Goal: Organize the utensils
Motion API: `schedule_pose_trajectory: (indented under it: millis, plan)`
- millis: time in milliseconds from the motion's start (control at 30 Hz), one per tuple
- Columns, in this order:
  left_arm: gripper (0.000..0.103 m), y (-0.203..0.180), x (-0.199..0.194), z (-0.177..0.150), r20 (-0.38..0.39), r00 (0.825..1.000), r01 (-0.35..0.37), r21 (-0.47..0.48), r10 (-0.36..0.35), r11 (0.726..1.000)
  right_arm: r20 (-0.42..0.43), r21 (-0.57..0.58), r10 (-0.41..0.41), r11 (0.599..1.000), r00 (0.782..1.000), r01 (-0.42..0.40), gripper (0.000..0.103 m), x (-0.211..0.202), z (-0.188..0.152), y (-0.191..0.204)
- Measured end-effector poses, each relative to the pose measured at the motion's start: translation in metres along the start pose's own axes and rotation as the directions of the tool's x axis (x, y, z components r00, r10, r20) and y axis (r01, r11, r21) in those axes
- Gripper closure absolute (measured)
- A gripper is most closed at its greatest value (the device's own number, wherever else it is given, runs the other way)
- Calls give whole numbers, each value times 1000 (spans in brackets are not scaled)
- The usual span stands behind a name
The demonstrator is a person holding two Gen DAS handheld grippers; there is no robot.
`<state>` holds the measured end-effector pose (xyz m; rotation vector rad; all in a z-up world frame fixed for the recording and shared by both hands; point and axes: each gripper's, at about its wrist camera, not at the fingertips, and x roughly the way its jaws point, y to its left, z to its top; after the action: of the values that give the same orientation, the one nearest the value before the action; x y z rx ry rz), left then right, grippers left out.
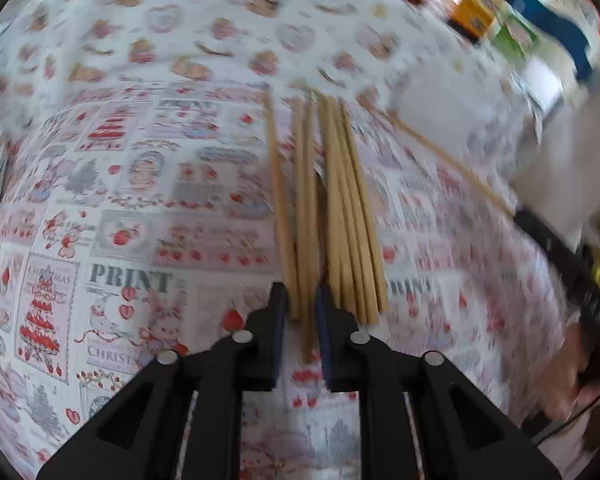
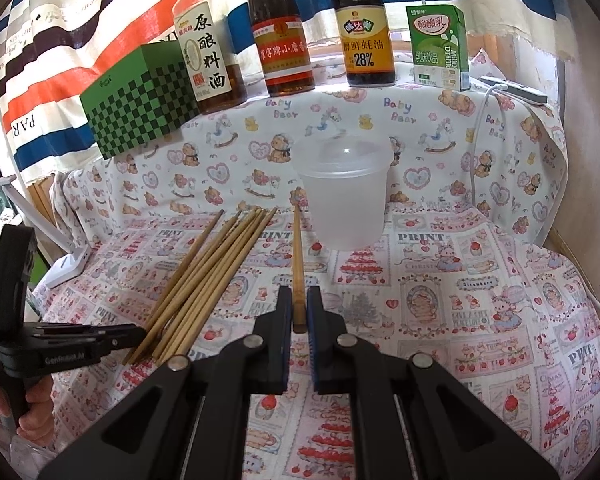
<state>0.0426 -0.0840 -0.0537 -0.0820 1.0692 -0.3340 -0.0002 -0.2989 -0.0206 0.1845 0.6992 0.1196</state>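
Note:
Several wooden chopsticks [image 2: 212, 272] lie in a loose bundle on the printed tablecloth [image 2: 460, 300], left of centre. A translucent plastic cup [image 2: 344, 200] stands upright behind them. My right gripper [image 2: 299, 304] is shut on a single chopstick [image 2: 298, 256], whose far tip points at the cup's base. My left gripper [image 2: 140, 334] reaches in from the left to the near ends of the bundle. In the blurred left wrist view my left gripper [image 1: 301, 308] stands slightly open, with two chopstick ends [image 1: 306, 240] in the narrow gap. The other chopsticks [image 1: 352, 220] lie just to its right.
Along the back stand a green checked box [image 2: 140, 100], three sauce bottles [image 2: 280, 40] and a green drink carton [image 2: 438, 44]. A white lamp base [image 2: 66, 266] sits at the left, and a white cable [image 2: 480, 140] with a power strip hangs at the right. A hand [image 2: 32, 408] holds the left gripper.

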Motion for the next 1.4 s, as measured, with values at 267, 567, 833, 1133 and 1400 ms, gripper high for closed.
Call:
schedule_pose_trajectory:
  millis: [267, 567, 833, 1133, 1400]
  plan:
    - [90, -14, -7, -2, 69, 997, -44, 76, 39, 996, 17, -5, -11, 1000, 1000, 11, 96, -2, -1, 0]
    - [103, -1, -72, 6, 285, 958, 3, 52, -18, 999, 53, -10, -19, 1000, 998, 19, 97, -9, 1, 0]
    - [103, 0, -77, 8, 295, 956, -5, 20, -2, 1000, 47, -3, -27, 1000, 999, 27, 96, -7, 2, -2]
    - [101, 3, -41, 9, 190, 979, -78, 22, 72, 997, 47, -5, -23, 1000, 999, 23, 96, -8, 3, -2]
    - [100, -32, -19, 8, 64, 997, 40, 163, -51, 986, 40, 8, -15, 1000, 999, 15, 96, -7, 3, -4]
